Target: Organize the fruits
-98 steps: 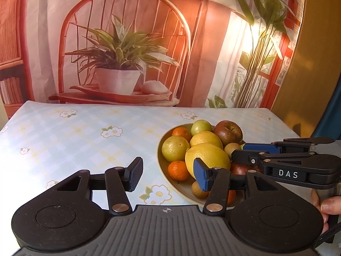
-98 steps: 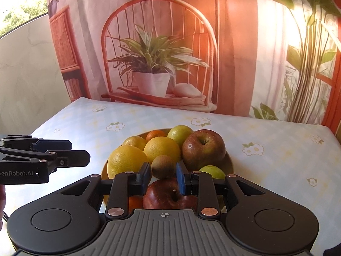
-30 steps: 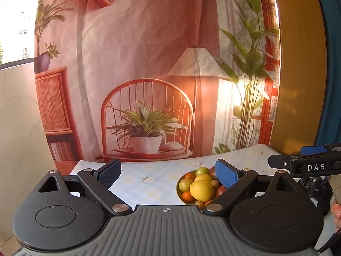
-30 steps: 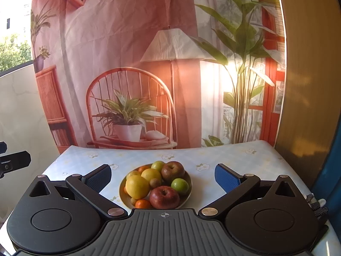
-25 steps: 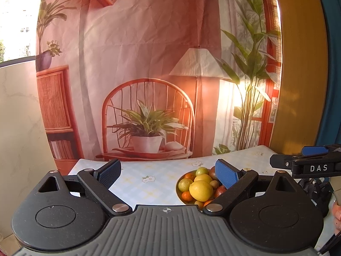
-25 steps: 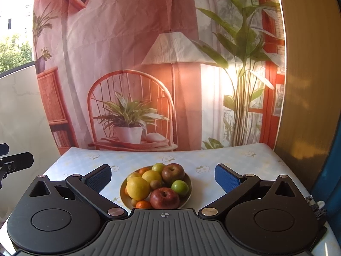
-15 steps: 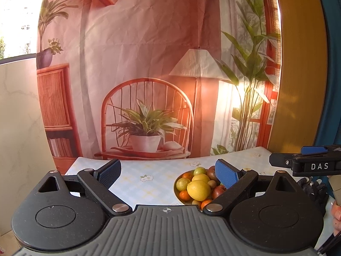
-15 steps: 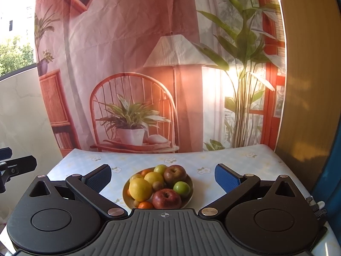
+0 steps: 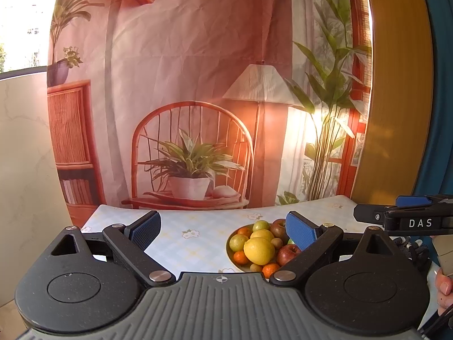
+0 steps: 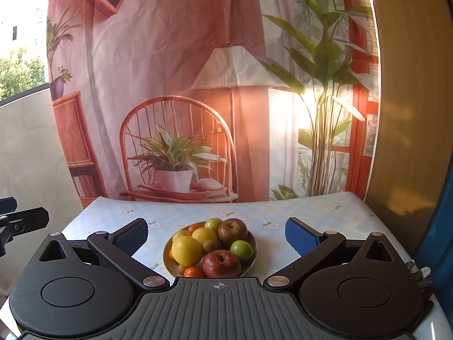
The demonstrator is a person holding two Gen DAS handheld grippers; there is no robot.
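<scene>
Fruit sits piled in the bowl [image 10: 252, 257] at lower centre of the right wrist frame, on the flowered tablecloth [image 10: 283, 215]; we judge the sorting done, nothing loose outside. We hold both tools well back: left gripper [image 9: 223, 231] and right gripper [image 10: 216, 235] jaws spread wide, holding and touching nothing.

At the right edge of the left wrist view, white capital letters "DAS" stand on the black side of the right claw [image 9: 407, 212]. No other text, number or sign can be read in either view.
</scene>
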